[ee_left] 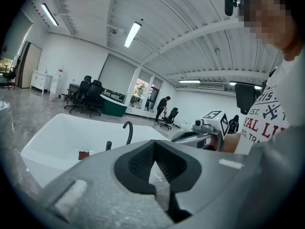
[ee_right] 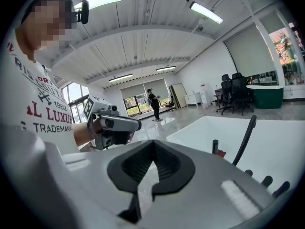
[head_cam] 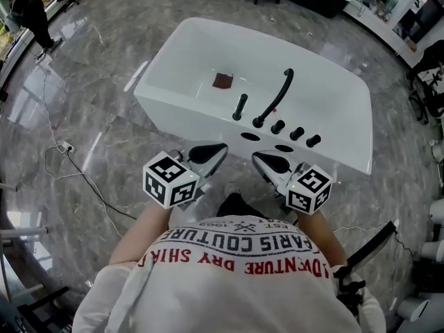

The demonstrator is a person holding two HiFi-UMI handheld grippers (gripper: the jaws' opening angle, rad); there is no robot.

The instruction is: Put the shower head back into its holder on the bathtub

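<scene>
The white bathtub (head_cam: 173,106) lies ahead on the marble floor. On its near rim a slim black shower head (head_cam: 240,107) stands upright beside the curved black spout (head_cam: 276,97) and a row of black knobs (head_cam: 296,133). My left gripper (head_cam: 220,149) and right gripper (head_cam: 258,157) hang side by side close to my chest, short of the tub, both shut with nothing between the jaws. In the left gripper view the shut jaws (ee_left: 153,173) point at the tub (ee_left: 52,137). In the right gripper view the shut jaws (ee_right: 152,175) point past the spout (ee_right: 244,140).
A small red-brown thing (head_cam: 223,80) lies inside the tub. A cable with a socket (head_cam: 66,146) trails over the floor at left. Black stands (head_cam: 368,248) sit at my right. Office chairs (ee_left: 88,97) and a person (ee_left: 163,108) are far back.
</scene>
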